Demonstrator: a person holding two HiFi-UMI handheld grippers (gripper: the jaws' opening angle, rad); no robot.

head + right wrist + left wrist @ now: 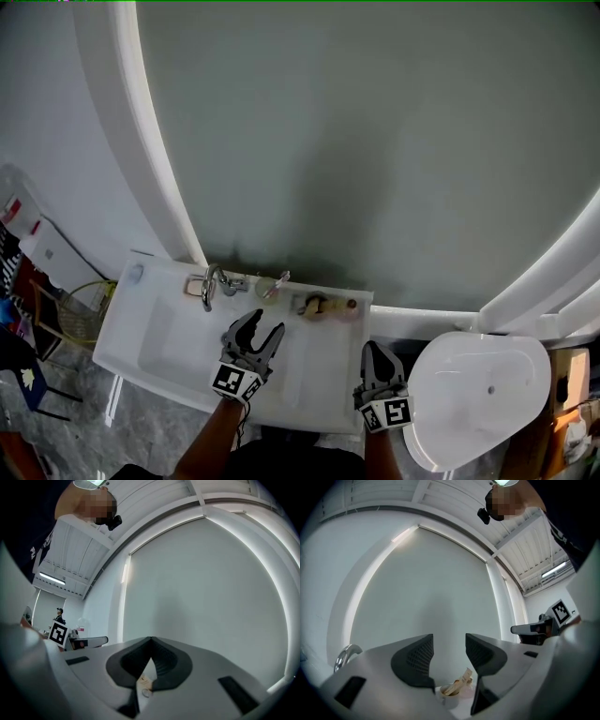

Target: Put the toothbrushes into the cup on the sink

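Dim, soft greyness — glow from arched light strip [141, 159], fisheye-dark corners

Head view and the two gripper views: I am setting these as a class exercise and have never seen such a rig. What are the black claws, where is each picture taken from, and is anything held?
There is no robot here. A person holds a hand tool with two jaws in each hand. The head view comes from a camera on the person's head, looking down on a white sink with a tap. The left gripper and the right gripper hover over the sink. The other two pictures come from a camera riding on each tool, looking along its jaws. On the sink's back ledge stands a pale cup with tan sticks in it, probably toothbrushes. The left gripper's jaws stand apart with nothing between them. The right gripper's jaws are closed and empty, so nothing is held.
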